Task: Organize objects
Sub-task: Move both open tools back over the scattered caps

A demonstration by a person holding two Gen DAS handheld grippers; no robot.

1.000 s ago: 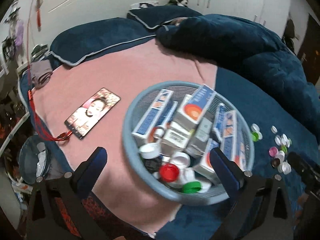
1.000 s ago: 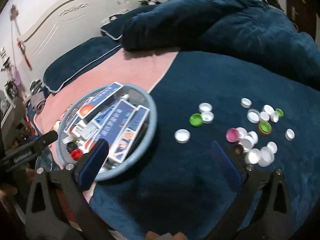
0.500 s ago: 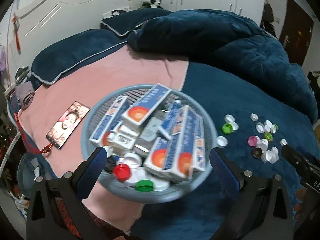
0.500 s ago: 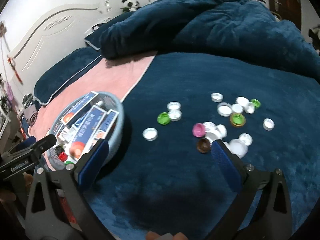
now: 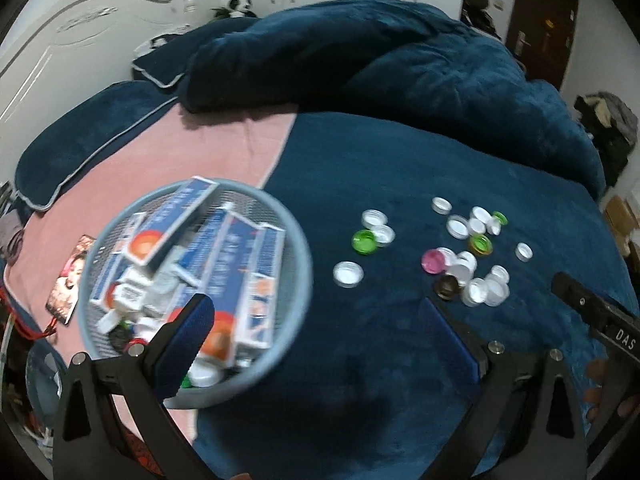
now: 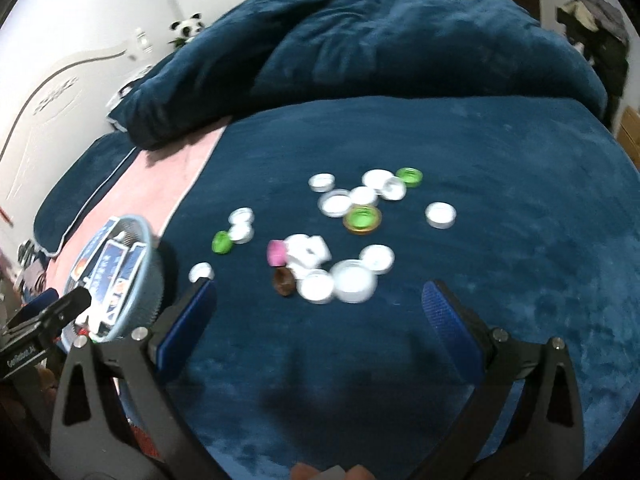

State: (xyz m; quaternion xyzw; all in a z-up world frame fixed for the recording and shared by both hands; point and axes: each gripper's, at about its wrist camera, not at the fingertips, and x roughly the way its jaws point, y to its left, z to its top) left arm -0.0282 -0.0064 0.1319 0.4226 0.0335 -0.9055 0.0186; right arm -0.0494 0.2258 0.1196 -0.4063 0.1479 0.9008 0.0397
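Note:
Several loose bottle caps (image 5: 466, 252) (image 6: 352, 232), mostly white with a few green, one pink (image 6: 277, 252) and one brown (image 6: 285, 281), lie scattered on the dark blue blanket (image 6: 500, 208). A round blue mesh basket (image 5: 298, 280) (image 6: 154, 268) holds blue-and-white boxes (image 5: 236, 256) and some caps. My left gripper (image 5: 320, 328) is open above the blanket, its left finger over the basket's near side. My right gripper (image 6: 320, 312) is open with nothing between its fingers, just short of the nearest caps.
A pink cloth (image 5: 200, 152) lies under the basket's left side, with a phone (image 5: 70, 276) on it. A bunched blue duvet (image 5: 380, 64) and pillows (image 5: 88, 136) fill the back of the bed. The bed's edge runs at the far right.
Both views have swung right: the basket has slid to the left and the caps have come toward the centre and closer. Both grippers stay open.

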